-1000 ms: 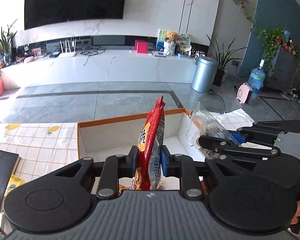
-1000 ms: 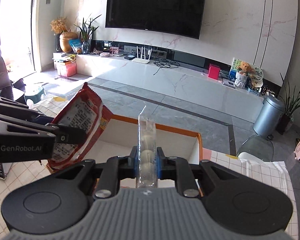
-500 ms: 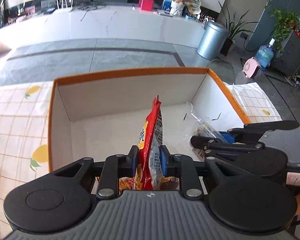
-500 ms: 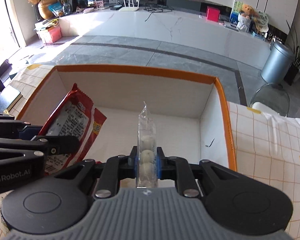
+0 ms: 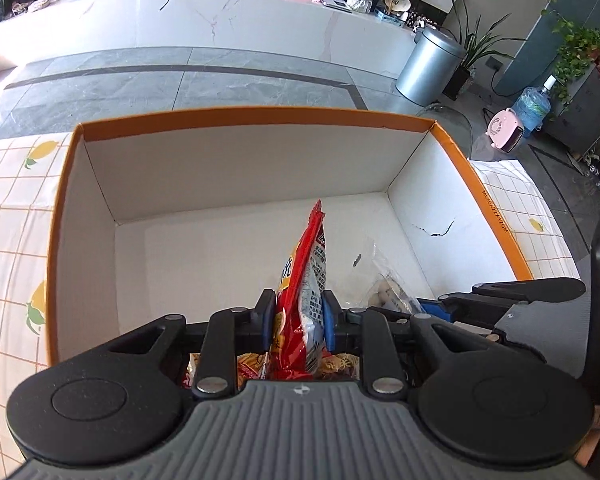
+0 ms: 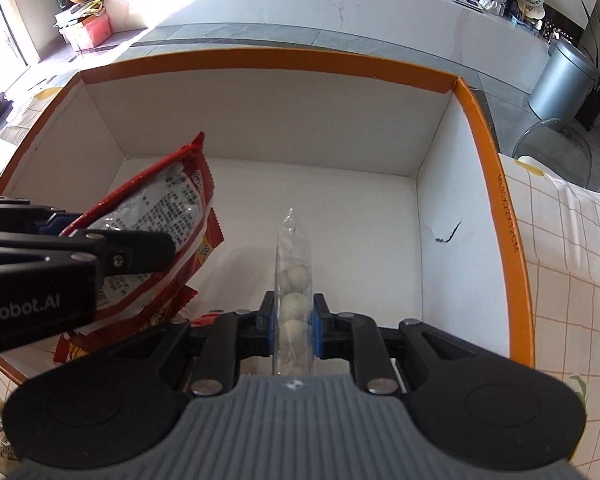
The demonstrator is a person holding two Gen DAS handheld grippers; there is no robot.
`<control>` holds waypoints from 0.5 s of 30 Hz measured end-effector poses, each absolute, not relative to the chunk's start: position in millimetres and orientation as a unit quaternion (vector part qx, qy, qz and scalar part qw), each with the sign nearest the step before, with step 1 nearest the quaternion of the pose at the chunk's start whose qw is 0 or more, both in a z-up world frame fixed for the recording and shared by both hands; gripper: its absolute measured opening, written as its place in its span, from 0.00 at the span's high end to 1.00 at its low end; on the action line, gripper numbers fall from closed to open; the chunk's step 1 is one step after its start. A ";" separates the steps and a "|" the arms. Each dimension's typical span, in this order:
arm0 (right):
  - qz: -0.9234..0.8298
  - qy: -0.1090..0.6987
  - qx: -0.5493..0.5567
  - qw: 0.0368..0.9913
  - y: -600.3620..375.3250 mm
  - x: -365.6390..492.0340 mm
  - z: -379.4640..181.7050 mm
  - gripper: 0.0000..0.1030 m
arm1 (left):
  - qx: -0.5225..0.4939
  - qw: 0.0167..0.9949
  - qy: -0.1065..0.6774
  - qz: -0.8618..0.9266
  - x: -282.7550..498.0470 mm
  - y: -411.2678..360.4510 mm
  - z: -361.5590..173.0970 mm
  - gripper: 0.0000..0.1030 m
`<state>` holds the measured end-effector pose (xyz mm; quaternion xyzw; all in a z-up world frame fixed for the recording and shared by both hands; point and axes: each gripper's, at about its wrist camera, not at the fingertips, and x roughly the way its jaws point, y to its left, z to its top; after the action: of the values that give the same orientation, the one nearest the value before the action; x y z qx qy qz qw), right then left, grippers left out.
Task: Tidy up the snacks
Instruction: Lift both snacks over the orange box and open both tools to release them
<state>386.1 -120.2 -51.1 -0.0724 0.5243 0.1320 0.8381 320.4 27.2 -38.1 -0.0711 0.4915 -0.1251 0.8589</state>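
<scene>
Left wrist: checked tablecloth (image 5: 8, 208), grey floor (image 5: 180, 76)

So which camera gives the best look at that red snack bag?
The right wrist view: there the red snack bag shows its broad printed face, clamped in the left tool. The left wrist view shows the red snack bag only edge-on, as a thin strip between that tool's fingers.

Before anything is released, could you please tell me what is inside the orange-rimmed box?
The orange-rimmed box shows a mostly bare white floor. At its near edge lie red-and-yellow snack packets, partly hidden beneath the hand-held grippers, so their number is unclear.
</scene>
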 end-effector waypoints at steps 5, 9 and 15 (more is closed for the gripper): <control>0.123 0.523 -0.094 0.838 -112.1 390.3 -49.7 0.84 | -0.097 0.848 0.507 -0.118 326.9 31.5 -41.8 0.72; 0.120 0.515 -0.109 0.842 -109.6 388.0 -44.5 0.83 | -0.097 0.846 0.512 -0.115 326.2 33.1 -40.4 0.68; 0.113 0.501 -0.124 0.849 -108.5 381.6 -28.0 0.69 | -0.097 0.851 0.505 -0.110 316.9 33.3 -28.4 0.43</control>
<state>381.6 -108.5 -28.0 -0.1236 0.5009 0.1127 0.8492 316.9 33.3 -28.4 -0.0970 0.5049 -0.1097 0.8506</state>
